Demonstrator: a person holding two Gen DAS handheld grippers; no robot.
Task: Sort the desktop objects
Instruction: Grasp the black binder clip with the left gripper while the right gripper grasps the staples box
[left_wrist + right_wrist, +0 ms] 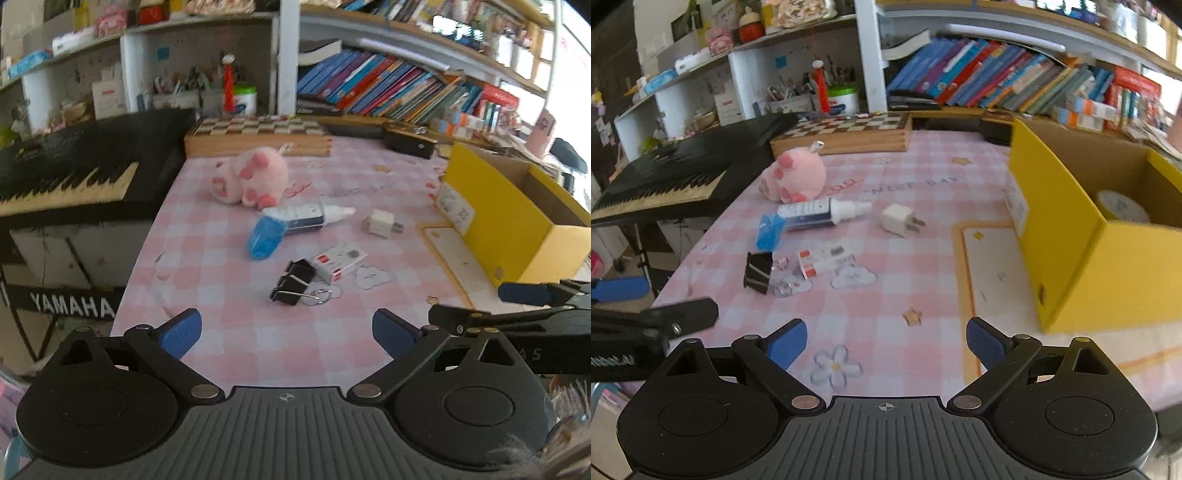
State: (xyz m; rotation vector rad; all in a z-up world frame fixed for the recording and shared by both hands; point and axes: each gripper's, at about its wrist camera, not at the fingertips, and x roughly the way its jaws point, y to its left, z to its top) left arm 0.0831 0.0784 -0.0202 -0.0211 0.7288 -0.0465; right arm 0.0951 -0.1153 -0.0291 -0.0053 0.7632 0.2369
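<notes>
On the pink checked tablecloth (229,295) lie a pink plush toy (251,179) (796,177), a white spray bottle (306,214) (823,212), a blue plastic piece (264,238) (770,229), a white plug adapter (382,223) (901,219), a small red-and-white box (338,260) (823,260) and black binder clips (293,282) (759,271). My left gripper (286,332) is open and empty, short of the clips. My right gripper (886,341) is open and empty over the cloth. A yellow cardboard box (517,214) (1089,229) stands at the right with a white roll (1121,206) inside.
A Yamaha keyboard (66,181) (672,173) borders the table's left edge. A wooden chessboard box (258,136) (842,134) and a black case (408,142) sit at the back. Shelves of books (388,85) rise behind.
</notes>
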